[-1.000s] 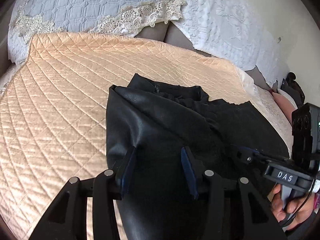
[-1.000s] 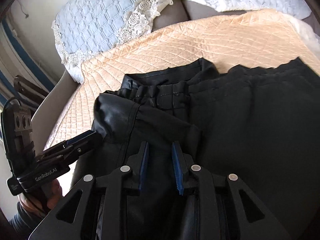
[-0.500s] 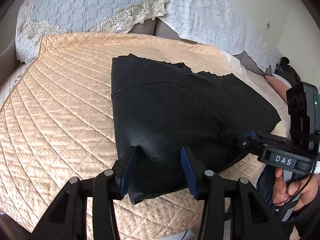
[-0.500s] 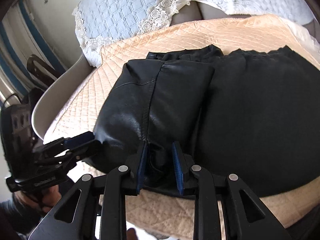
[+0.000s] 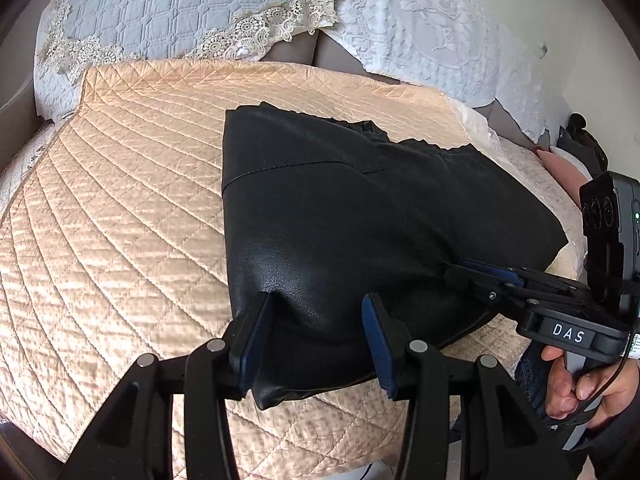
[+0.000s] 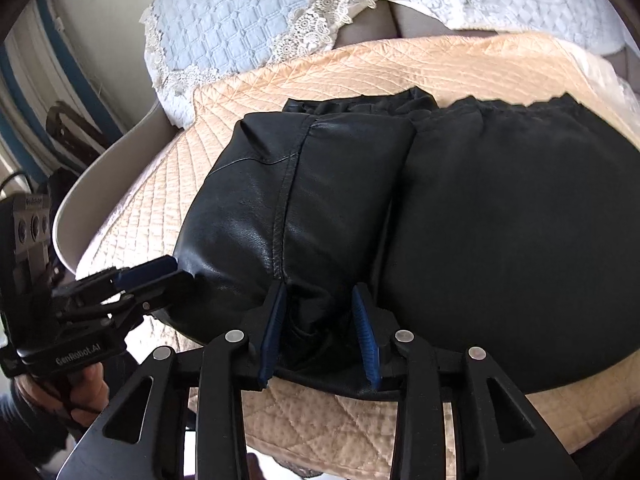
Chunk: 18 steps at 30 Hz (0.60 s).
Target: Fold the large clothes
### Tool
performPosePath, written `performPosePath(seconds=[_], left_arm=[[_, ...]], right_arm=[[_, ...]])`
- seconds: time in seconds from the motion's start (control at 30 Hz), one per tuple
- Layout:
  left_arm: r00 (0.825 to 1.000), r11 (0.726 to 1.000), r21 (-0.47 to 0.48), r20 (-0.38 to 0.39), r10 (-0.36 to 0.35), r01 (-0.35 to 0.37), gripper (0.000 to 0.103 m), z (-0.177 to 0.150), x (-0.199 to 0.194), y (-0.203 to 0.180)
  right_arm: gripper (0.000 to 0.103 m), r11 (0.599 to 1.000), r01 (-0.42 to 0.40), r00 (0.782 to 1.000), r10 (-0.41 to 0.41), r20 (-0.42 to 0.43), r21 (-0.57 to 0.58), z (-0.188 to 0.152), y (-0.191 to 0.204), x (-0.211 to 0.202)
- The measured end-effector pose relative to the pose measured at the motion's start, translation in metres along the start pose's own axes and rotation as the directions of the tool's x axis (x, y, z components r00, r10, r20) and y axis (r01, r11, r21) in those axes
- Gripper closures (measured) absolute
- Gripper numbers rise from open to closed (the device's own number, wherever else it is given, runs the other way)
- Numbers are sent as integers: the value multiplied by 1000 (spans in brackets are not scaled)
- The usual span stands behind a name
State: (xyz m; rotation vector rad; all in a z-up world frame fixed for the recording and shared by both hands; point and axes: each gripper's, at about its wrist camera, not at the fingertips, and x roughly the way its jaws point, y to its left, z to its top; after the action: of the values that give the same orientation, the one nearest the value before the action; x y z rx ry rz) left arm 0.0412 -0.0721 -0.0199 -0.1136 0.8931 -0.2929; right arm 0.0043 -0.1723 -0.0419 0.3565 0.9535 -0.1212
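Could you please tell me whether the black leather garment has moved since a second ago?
Yes. The black leather garment has been pulled toward the near edge of the peach quilted bedspread, away from the lace-trimmed blue pillow.
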Motion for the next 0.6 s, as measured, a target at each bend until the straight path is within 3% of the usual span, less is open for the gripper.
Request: performPosePath(seconds=[0.1,0.3,0.47,0.53,0.6], left_arm=[[1000,1000,2,-3,5,-5,55,0,0,0],[1000,1000,9,-5,10,-10,55,1,2,0],[1000,1000,20,-4,12,-12,55,2,3,-1],[1000,1000,23,-1,10,-10,55,2,3,-1],[1000,1000,22,0,5,-5,55,1,2,-1]], right_arm=[[68,1000,8,1000,-8,3,-9,3,4,-5],[68,1000,8,995,-6,96,-14,34,12,-23],[68,996,4,993,6,118,-89,65,30,-7],[68,996,6,996,3,95,-88,74,28,12],[71,997,57,998,-56,25,-44,73,15,39]])
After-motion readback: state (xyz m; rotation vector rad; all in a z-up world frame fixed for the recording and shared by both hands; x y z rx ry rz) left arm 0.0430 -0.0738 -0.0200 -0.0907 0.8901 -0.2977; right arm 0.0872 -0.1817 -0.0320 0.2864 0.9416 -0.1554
